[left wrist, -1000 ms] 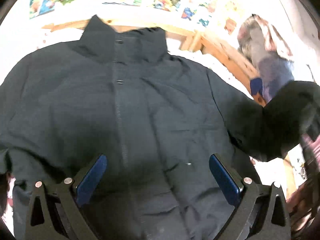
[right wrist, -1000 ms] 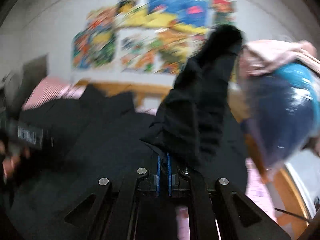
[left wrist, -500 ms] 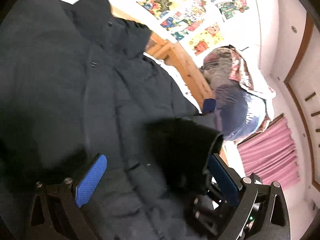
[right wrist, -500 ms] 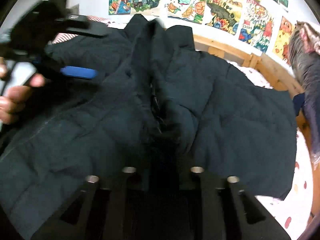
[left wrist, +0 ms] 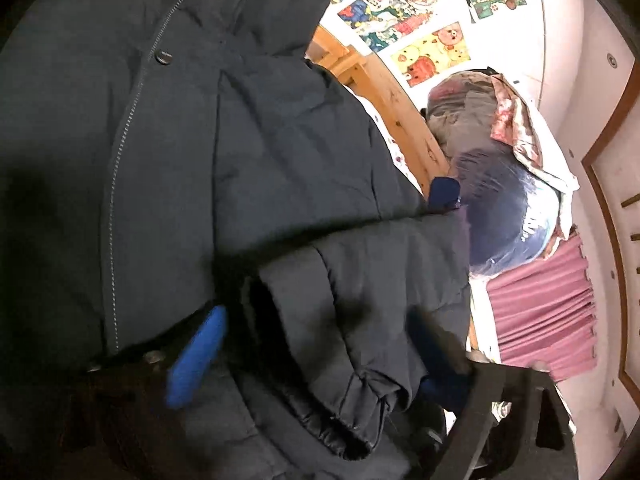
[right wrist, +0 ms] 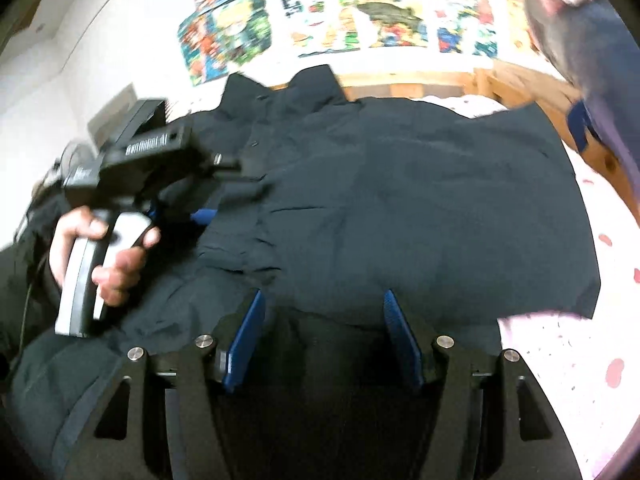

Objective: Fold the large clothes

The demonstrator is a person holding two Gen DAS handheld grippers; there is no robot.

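Left tool (left wrist: 316,356) has its blue pads apart, with the cuff end of the sleeve (left wrist: 360,320) lying between them, draped across the front of the jacket (left wrist: 160,160); I cannot tell whether either pad touches the fabric. Right tool (right wrist: 322,336) is also spread wide and grips nothing, with the jacket body lying directly ahead of it on the bed (right wrist: 580,352). Relative to my left tool, the sleeve's long axis runs from the cuff at the pads up and to the right toward the shoulder, crossing the zipper line (left wrist: 116,208), which runs away from the tool. I judge the left tool nearer the cuff, so pressing or adjusting the folded sleeve falls to it; the hand (right wrist: 100,252) carrying it sits left of my right tool.
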